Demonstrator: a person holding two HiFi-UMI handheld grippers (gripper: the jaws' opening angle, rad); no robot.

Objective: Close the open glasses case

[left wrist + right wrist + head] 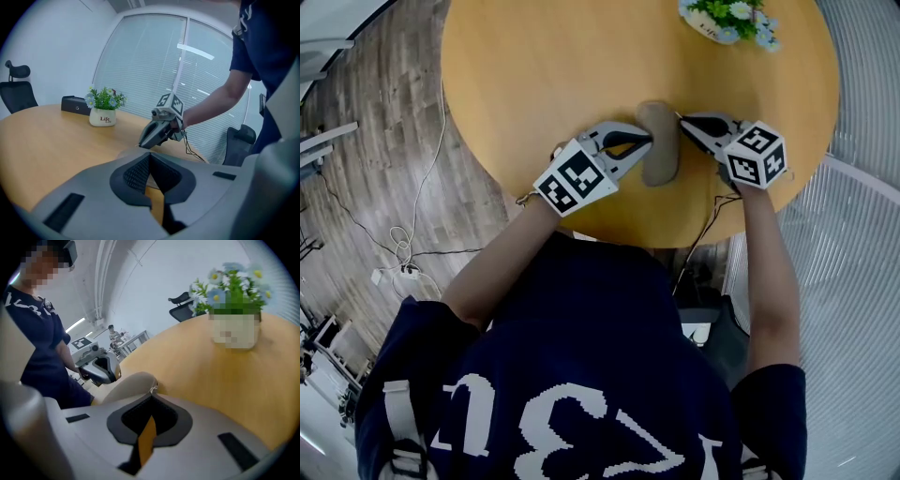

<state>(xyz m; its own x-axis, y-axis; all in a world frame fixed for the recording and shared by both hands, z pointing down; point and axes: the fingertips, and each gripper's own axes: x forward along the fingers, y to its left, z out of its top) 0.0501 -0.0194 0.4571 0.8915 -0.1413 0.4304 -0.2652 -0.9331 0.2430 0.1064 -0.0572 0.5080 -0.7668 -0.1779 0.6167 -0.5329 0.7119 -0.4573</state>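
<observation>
The tan oval glasses case lies on the round, honey-coloured wooden worktop, close to the edge nearest the person and lengthwise away from them. From above it reads as one smooth, rounded shape, lid down as far as the views show.

The two grippers flank it. The left gripper, grey with a black-and-white marker cube, points in from the case's left side, its tip at the case's flank. Whether it touches I cannot tell. In the left gripper view its jaws are pressed together with nothing between them.

The right gripper comes in from the other side, its tip at the far right corner of the case. In the right gripper view the jaws are fully closed and empty, and the case's pale dome sits just beyond their tip, with a small thread at its edge – the left gripper shows behind it.

Farther off, at the worktop's far edge, stands a small white pot of green leaves and pale flowers. The left gripper view also shows a black box just beside the pot and, beyond them, a wall of pale window blinds.
</observation>
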